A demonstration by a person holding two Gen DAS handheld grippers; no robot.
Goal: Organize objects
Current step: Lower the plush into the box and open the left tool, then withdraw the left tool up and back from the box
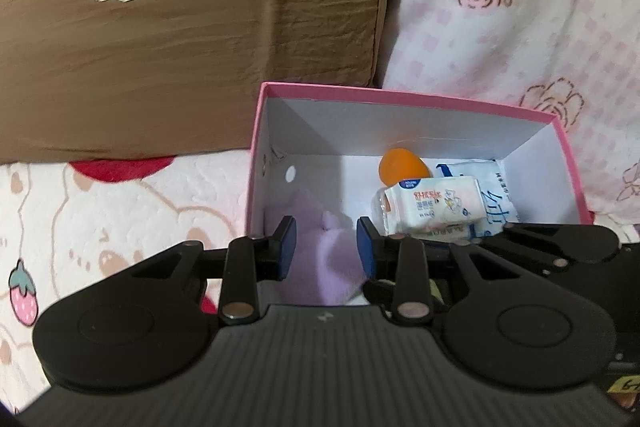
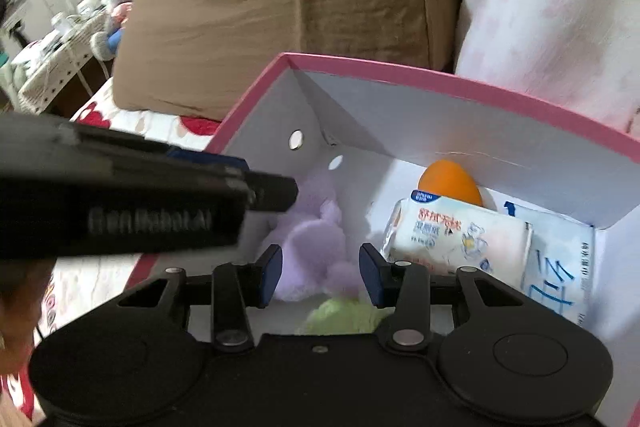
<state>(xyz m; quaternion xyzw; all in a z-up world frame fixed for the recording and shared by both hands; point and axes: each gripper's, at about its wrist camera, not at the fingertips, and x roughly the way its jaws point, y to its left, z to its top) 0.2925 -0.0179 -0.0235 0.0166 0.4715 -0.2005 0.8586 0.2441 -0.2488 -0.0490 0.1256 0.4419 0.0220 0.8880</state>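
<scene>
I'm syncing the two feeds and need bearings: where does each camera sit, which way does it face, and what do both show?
Left wrist view: rides the left tongs, looking forward and down into the pink box; its own open fingers show, with the right tongs' body at the right edge.
Right wrist view: rides the right tongs, closer over the same box; its own open fingers show, the left tongs crossing at the left.
Shared: box, orange ball, tissue pack, purple plush, brown pillow.
</scene>
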